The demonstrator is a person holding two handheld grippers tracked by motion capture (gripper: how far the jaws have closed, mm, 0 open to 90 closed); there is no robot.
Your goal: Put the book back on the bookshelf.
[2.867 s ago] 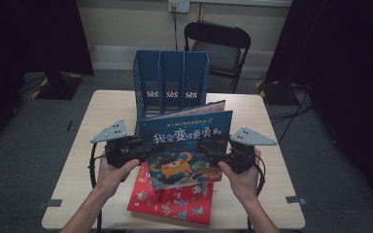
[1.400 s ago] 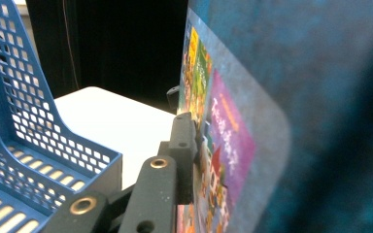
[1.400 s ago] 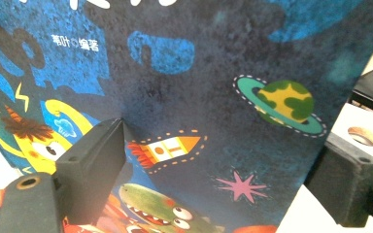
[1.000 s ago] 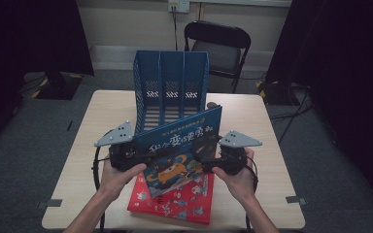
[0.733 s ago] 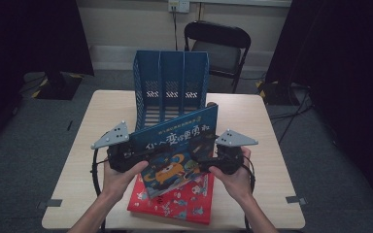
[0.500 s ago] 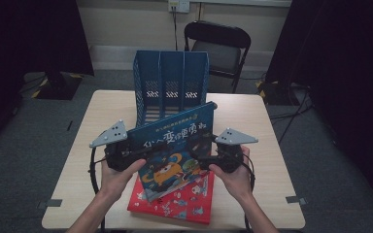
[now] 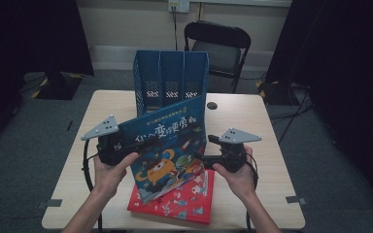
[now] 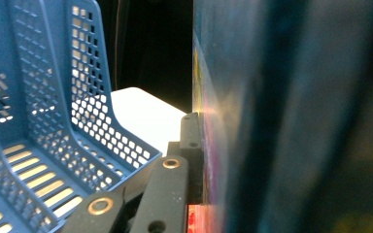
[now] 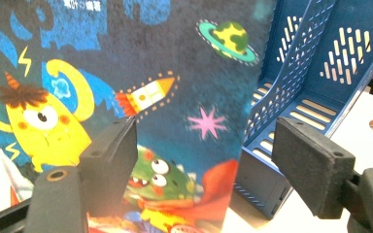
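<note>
A blue picture book [image 7: 167, 145] with a yellow monster on its cover is held slanted above the table, its right top corner highest. My left gripper [image 7: 126, 145] is shut on the book's left edge; in the left gripper view one black jaw [image 8: 190, 145] presses flat against the cover [image 8: 272, 97]. My right gripper [image 7: 201, 158] is at the book's right edge, open. Its jaws have just been closing a little, and in the right gripper view [image 9: 204, 145] they stand wide apart, with the cover [image 9: 150, 73] and its edge just beyond them.
A red picture book [image 7: 184, 201] lies flat on the pale table [image 7: 243, 121] under the blue one. A blue mesh file holder [image 7: 172, 80] with three slots stands at the back, close behind the raised book. A black folding chair [image 7: 218, 46] stands beyond the table.
The blue book has tipped from upright to slanted, left side lower. Both hands have drawn in and down a little, and the right jaws have come off the cover.
</note>
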